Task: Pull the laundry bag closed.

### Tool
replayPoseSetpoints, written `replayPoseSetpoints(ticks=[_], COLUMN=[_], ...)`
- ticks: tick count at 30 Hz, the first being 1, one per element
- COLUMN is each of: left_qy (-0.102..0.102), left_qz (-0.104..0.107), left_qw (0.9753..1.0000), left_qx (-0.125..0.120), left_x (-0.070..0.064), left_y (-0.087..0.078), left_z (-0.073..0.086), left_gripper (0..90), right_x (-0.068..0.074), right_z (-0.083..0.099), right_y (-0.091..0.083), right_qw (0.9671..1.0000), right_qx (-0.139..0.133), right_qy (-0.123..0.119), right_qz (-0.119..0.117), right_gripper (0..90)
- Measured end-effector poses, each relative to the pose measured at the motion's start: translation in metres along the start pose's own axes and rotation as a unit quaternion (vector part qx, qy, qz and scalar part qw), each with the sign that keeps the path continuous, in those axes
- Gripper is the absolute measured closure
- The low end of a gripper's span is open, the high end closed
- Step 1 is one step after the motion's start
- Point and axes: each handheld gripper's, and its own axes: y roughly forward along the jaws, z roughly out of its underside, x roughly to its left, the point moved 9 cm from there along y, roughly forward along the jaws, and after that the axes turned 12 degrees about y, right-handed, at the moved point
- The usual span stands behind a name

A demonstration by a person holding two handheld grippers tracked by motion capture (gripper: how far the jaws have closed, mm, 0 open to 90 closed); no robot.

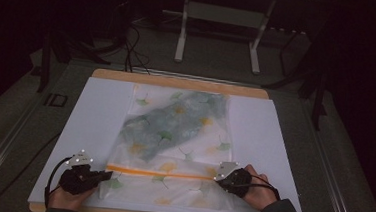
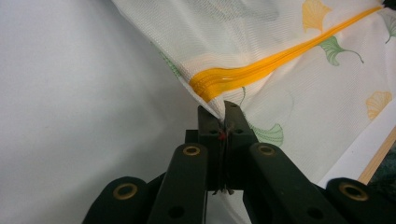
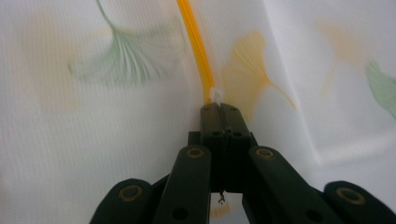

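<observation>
A white mesh bag (image 1: 190, 186) printed with ginkgo leaves lies flat on the white sheet (image 1: 97, 114). A grey-green garment (image 1: 175, 122) shows through its far half. An orange zipper (image 1: 161, 173) crosses the near part of the bag. My left gripper (image 1: 107, 173) is shut on the bag's corner at the zipper's left end (image 2: 210, 86); the jaws (image 2: 223, 109) pinch the fabric. My right gripper (image 1: 217, 177) is shut at the zipper's right end, where its jaws (image 3: 220, 108) hold a small white pull tab (image 3: 216, 94) below the orange zipper (image 3: 196, 46).
The sheet covers a wooden board (image 1: 177, 81) whose edge shows at the far and near sides. Beyond the table stands a white metal frame (image 1: 182, 35), and dark cables (image 1: 132, 49) lie on the grey floor. The surroundings are dark.
</observation>
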Motion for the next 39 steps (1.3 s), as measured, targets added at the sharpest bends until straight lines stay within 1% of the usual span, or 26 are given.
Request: replayPoseSetpoints(ticks=[4, 5, 6, 7, 9, 11, 12, 14, 16, 18, 20, 23, 25, 27, 30, 32, 33, 34, 35, 37, 38, 39], left_qy=[-0.002, -0.004, 0.001, -0.002, 0.0, -0.002, -0.001, -0.004, -0.007, -0.011, -0.018, -0.025, -0.033, -0.036, -0.035, -0.039, -0.043, -0.044, -0.046, -0.046, -0.049, -0.049], left_qz=[0.0, 0.006, 0.008, 0.009, 0.01, 0.014, 0.01, 0.003, 0.001, -0.007, -0.016, -0.027, -0.031, -0.04, -0.06, -0.083, -0.096, -0.107, -0.115, -0.134, -0.142, -0.146], left_qw=[1.0, 1.0, 1.0, 1.0, 0.9999, 0.9999, 0.9999, 1.0, 1.0, 0.9999, 0.9995, 0.9989, 0.9982, 0.9977, 0.9967, 0.9949, 0.9936, 0.9926, 0.9916, 0.9895, 0.9883, 0.9878], left_qx=[-0.001, -0.002, -0.001, 0.0, 0.004, 0.004, 0.006, 0.006, -0.002, -0.01, -0.019, -0.03, -0.039, -0.042, -0.043, -0.042, -0.041, -0.039, -0.037, -0.029, -0.028, -0.025], left_x=[0.001, 0.0, -0.001, -0.002, -0.003, -0.004, -0.004, -0.002, -0.001, 0.002, 0.005, 0.009, 0.012, 0.014, 0.018, 0.023, 0.026, 0.029, 0.031, 0.035, 0.037, 0.039], left_y=[-0.001, 0.0, 0.0, 0.002, 0.002, 0.003, 0.003, 0.003, -0.001, -0.004, -0.008, -0.012, -0.014, -0.016, -0.017, -0.017, -0.017, -0.017, -0.016, -0.015, -0.014, -0.014], left_z=[0.0, 0.0, 0.0, 0.0, 0.0, 0.001, 0.002, 0.003, 0.003, 0.003, 0.003, 0.003, 0.002, 0.002, 0.002, 0.002, 0.002, 0.003, 0.004, 0.006, 0.006, 0.006], left_gripper=[88.6, 88.6, 88.6, 88.6, 88.6, 88.1, 87.0, 82.4, 75.5, 70.1, 66.4, 64.4, 63.3, 63.3, 62.8, 60.7, 59.8, 59.7, 59.7, 58.6, 57.7, 57.5], right_x=[-0.01, -0.012, -0.014, -0.014, -0.013, -0.01, -0.009, -0.007, -0.006, -0.008, -0.01, -0.013, -0.016, -0.019, -0.026, -0.031, -0.034, -0.038, -0.042, -0.049, -0.052, -0.054], right_z=[0.016, 0.02, 0.022, 0.024, 0.027, 0.031, 0.032, 0.033, 0.035, 0.037, 0.039, 0.039, 0.038, 0.037, 0.037, 0.038, 0.039, 0.04, 0.041, 0.044, 0.045, 0.048], right_y=[-0.007, -0.009, -0.012, -0.013, -0.015, -0.014, -0.013, -0.014, -0.015, -0.016, -0.018, -0.022, -0.024, -0.026, -0.026, -0.024, -0.023, -0.022, -0.02, -0.016, -0.014, -0.012], right_qw=[0.9999, 0.9997, 0.9997, 0.9996, 0.9996, 0.9997, 0.9996, 0.9994, 0.9991, 0.9985, 0.9973, 0.9939, 0.9918, 0.9901, 0.9874, 0.9844, 0.9822, 0.9788, 0.9746, 0.9652, 0.9609, 0.9576], right_qx=[0.003, 0.003, -0.001, -0.004, -0.002, 0.002, 0.004, -0.003, -0.005, -0.012, -0.023, -0.049, -0.062, -0.072, -0.08, -0.082, -0.084, -0.087, -0.09, -0.102, -0.107, -0.111], right_qy=[0.015, 0.021, 0.025, 0.028, 0.028, 0.025, 0.026, 0.031, 0.035, 0.047, 0.061, 0.088, 0.103, 0.113, 0.13, 0.151, 0.166, 0.184, 0.204, 0.24, 0.255, 0.266], right_qz=[0.006, 0.008, 0.004, 0.002, 0.004, -0.003, -0.006, -0.015, -0.025, -0.026, -0.033, -0.045, -0.046, -0.044, -0.041, -0.034, -0.03, -0.025, -0.023, -0.012, -0.009, -0.003], right_gripper=[90.0, 90.0, 90.0, 90.0, 90.0, 90.0, 90.0, 87.9, 83.9, 78.8, 74.5, 71.0, 68.4, 64.4, 61.0, 58.7, 57.0, 56.1, 55.4, 54.1, 53.7, 53.5])
